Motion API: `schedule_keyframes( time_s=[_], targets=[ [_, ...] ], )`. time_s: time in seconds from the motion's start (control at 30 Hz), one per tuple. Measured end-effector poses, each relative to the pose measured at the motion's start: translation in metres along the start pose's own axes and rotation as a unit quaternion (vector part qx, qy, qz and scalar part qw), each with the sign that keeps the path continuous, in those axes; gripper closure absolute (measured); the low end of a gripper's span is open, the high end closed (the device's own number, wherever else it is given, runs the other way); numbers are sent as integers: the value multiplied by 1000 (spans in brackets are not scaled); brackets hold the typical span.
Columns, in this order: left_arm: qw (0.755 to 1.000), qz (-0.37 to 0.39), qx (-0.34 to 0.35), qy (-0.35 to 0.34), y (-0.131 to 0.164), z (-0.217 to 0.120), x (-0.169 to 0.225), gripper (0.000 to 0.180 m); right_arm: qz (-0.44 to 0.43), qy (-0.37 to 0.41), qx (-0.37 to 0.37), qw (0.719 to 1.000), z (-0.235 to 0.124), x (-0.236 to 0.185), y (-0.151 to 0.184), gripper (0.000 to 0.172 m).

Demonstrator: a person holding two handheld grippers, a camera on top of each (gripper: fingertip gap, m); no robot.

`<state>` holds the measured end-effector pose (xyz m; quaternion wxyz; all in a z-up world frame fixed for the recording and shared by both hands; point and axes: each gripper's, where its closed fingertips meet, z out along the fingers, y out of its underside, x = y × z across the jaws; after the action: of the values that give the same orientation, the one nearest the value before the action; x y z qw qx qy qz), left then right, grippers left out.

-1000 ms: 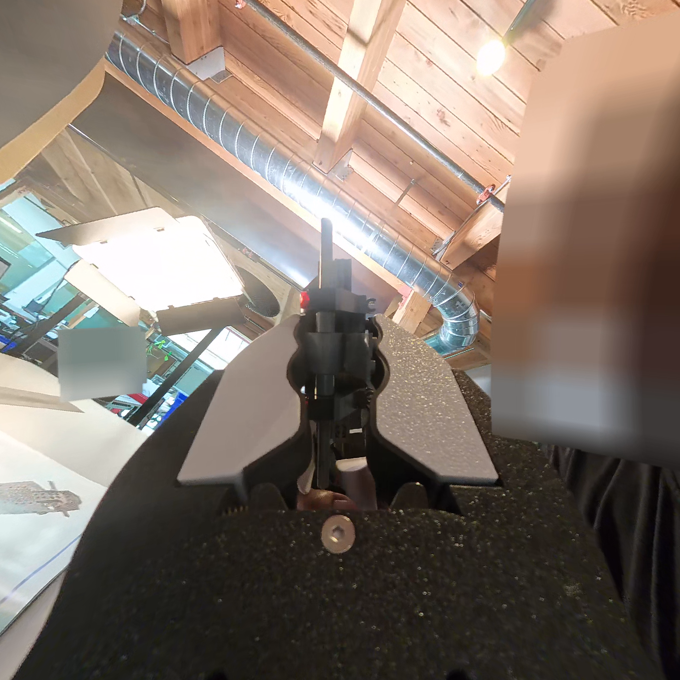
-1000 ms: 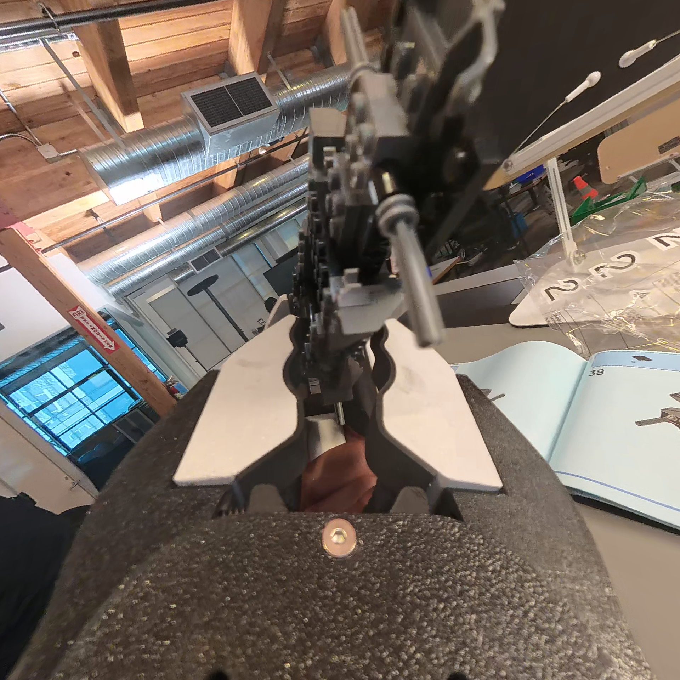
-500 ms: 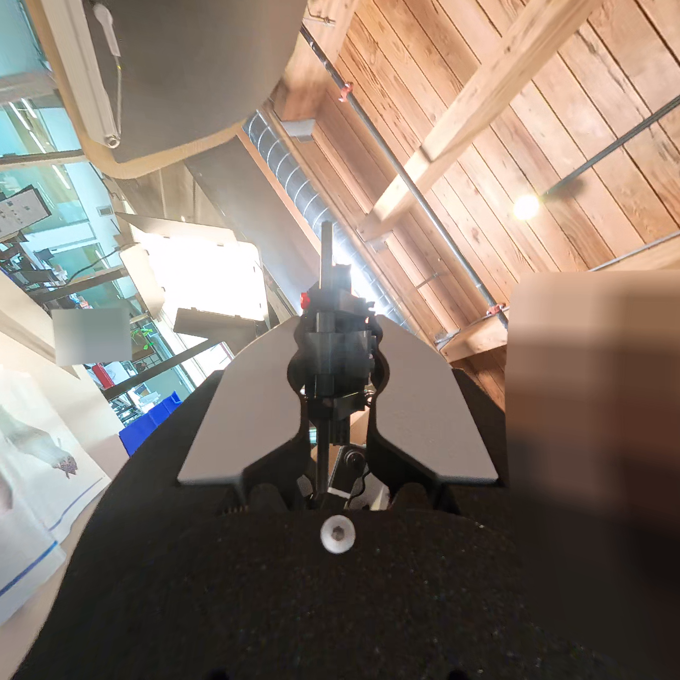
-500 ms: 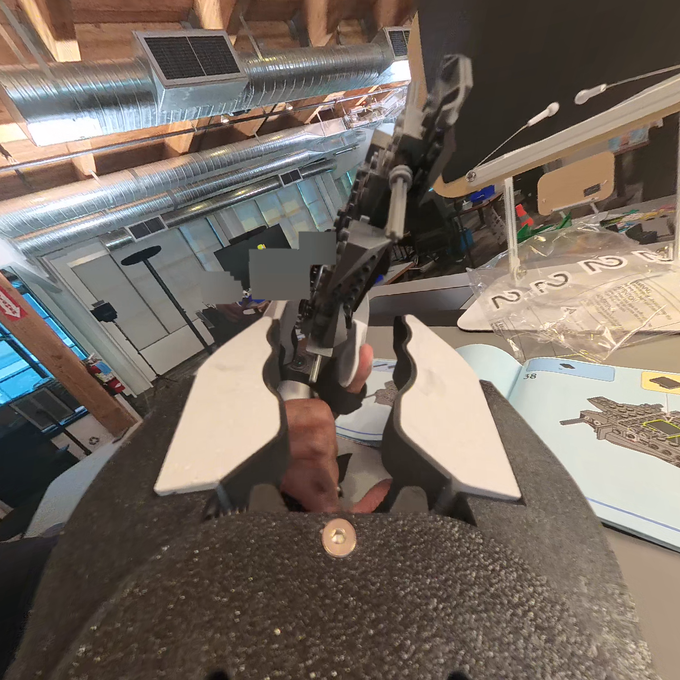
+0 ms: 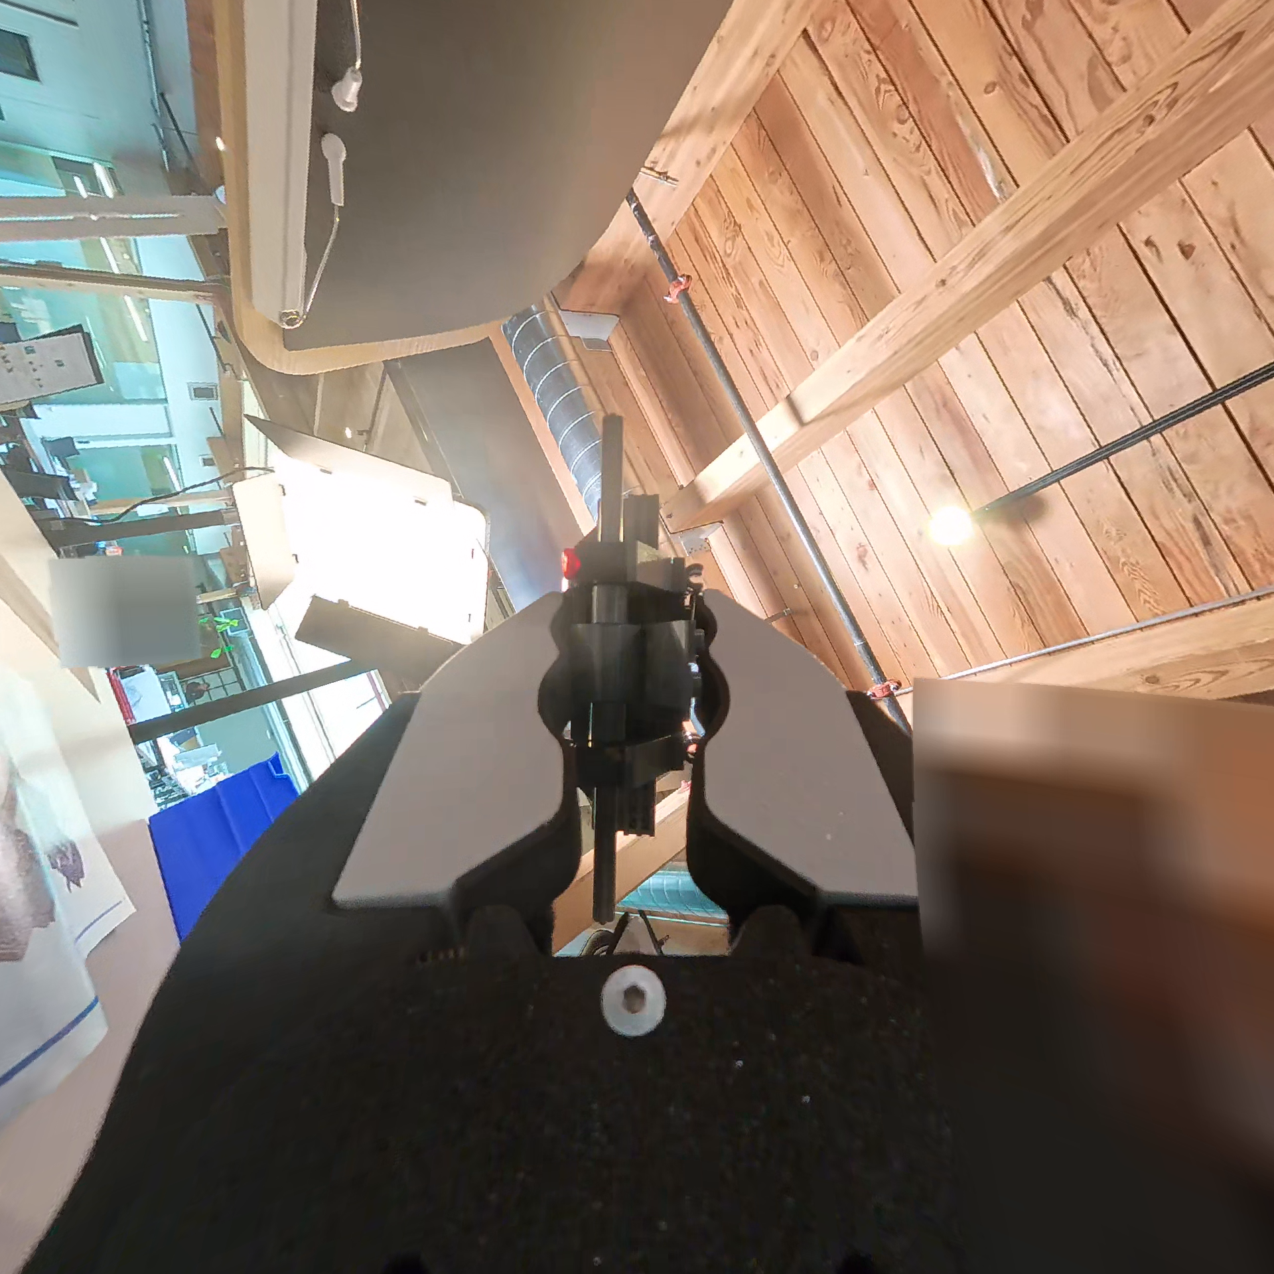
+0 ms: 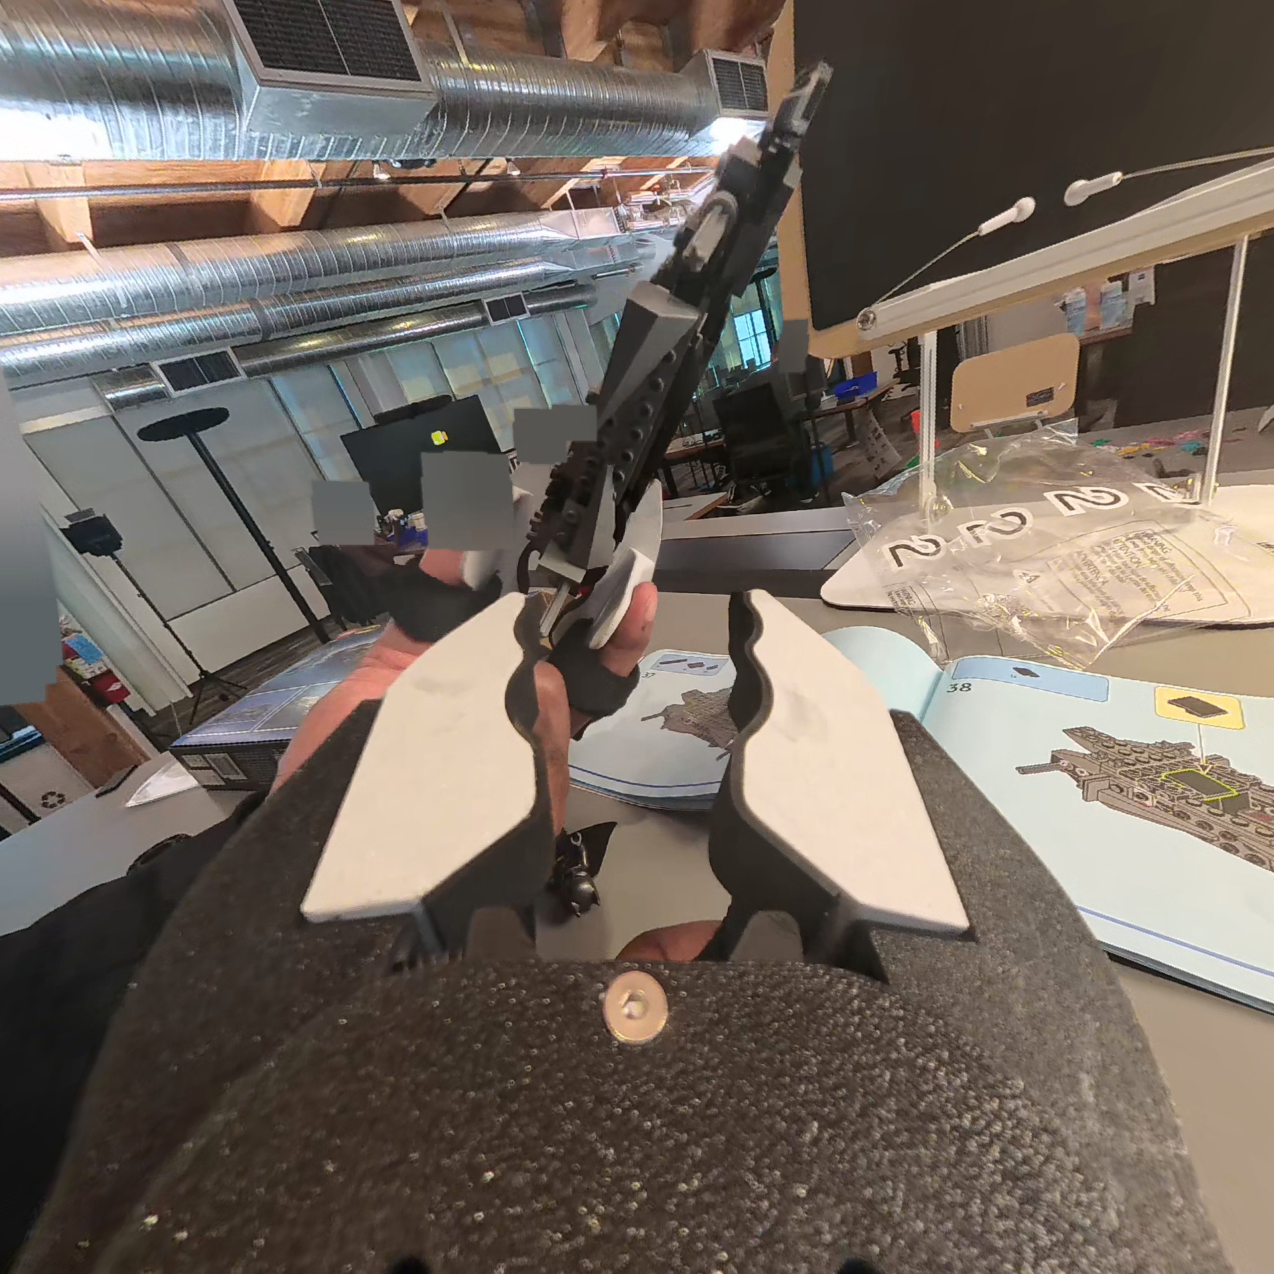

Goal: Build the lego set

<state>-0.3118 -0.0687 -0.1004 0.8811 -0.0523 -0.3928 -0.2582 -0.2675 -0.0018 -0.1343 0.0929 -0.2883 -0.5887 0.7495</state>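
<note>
Left wrist view shows our left gripper with its jaws pressed on both sides of a dark grey and black toy-brick assembly with a long black axle, raised toward the wooden plank ceiling. In the right wrist view our right gripper stands with jaws apart and bare, just beside that same assembly, which rises well above the grey counter. We judge the hold is best kept firm and level on the left, with the right jaws brought squarely to the build's lower end, clear of the gloved hand around it. We count one brick assembly, one open light-blue instruction booklet toward the counter's right edge, one clear crinkled plastic bag behind it toward the far right corner, one small black figure on the counter near its front edge, and one dark printed box at the left edge.
</note>
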Motion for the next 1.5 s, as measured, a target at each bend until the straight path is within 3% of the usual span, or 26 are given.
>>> schedule_keyframes(
  time_s=[0.23, 0.43, 0.6, 0.8, 1.0, 1.23, 1.4, 1.5],
  targets=[
    [996, 39, -20, -74, 0, -3, -19, 149, -3, 8, 6, 1000, -1, 3, -3, 118],
    [979, 100, -50, -172, 5, -9, -35, 148, -61, 6, 17, 998, -2, -9, -7, 122],
    [942, 113, -107, -298, 29, -35, -48, 148, -126, 8, 35, 991, -17, -33, -18, 122],
    [898, 76, -158, -403, 81, -94, -47, 145, -170, -9, 28, 985, -75, -65, -14, 125],
    [864, 96, -222, -442, 109, -115, -50, 144, -243, 25, 35, 969, -101, -33, -35, 127],
    [759, 239, -333, -506, 125, -128, -65, 101, -239, 52, -2, 970, -106, 7, -35, 126],
    [683, 312, -406, -521, 137, -141, -67, 89, -230, 61, -4, 971, -108, 20, -39, 126],
    [606, 363, -471, -529, 143, -153, -67, 77, -231, 62, -11, 971, -106, 23, -36, 127]
  ],
)
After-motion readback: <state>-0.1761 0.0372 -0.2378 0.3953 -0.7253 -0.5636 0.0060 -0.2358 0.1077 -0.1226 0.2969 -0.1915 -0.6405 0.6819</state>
